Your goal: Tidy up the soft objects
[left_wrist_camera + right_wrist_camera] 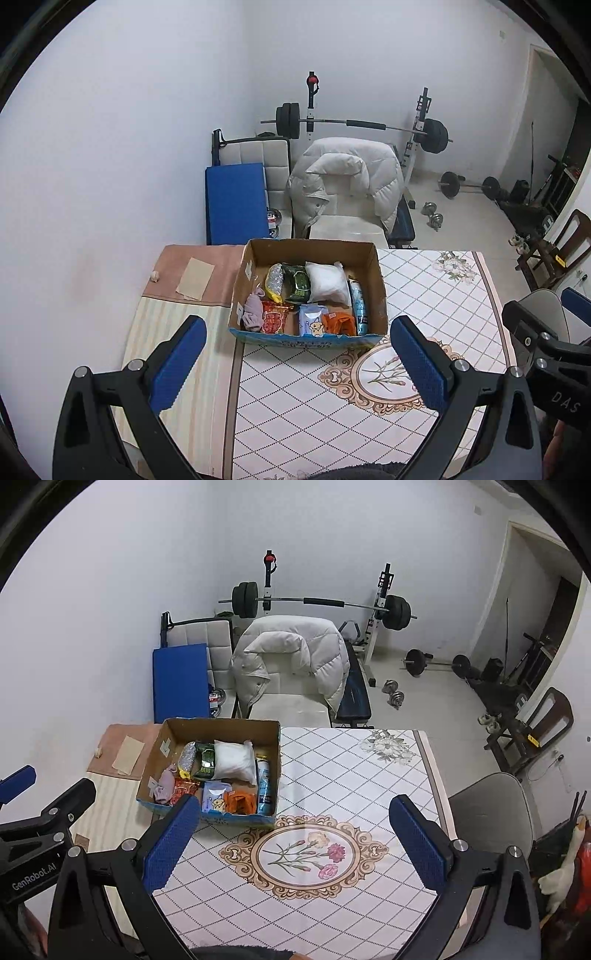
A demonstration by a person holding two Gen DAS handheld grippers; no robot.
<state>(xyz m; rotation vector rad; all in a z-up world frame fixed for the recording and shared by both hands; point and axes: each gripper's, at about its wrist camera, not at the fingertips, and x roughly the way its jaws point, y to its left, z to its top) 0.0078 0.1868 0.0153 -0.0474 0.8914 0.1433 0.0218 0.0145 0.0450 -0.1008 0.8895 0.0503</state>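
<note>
An open cardboard box (376, 280) stands on the table's far left part and also shows in the right wrist view (275, 746). It holds several soft things: a white pillow pack (327, 282), a pink cloth (253, 308), a red packet (275, 317), an orange cloth (340, 323), a green pack (297, 282) and a blue tube (358, 306). My left gripper (299, 363) is open and empty, held above the table in front of the box. My right gripper (295, 843) is open and empty, above the floral medallion (306, 854).
The table carries a diamond-pattern cloth (351, 775) and a striped and pink mat (177, 325) on the left. A chair with a white jacket (343, 184) stands behind the table. A grey chair (491, 812) is at the right. Weights lie on the floor.
</note>
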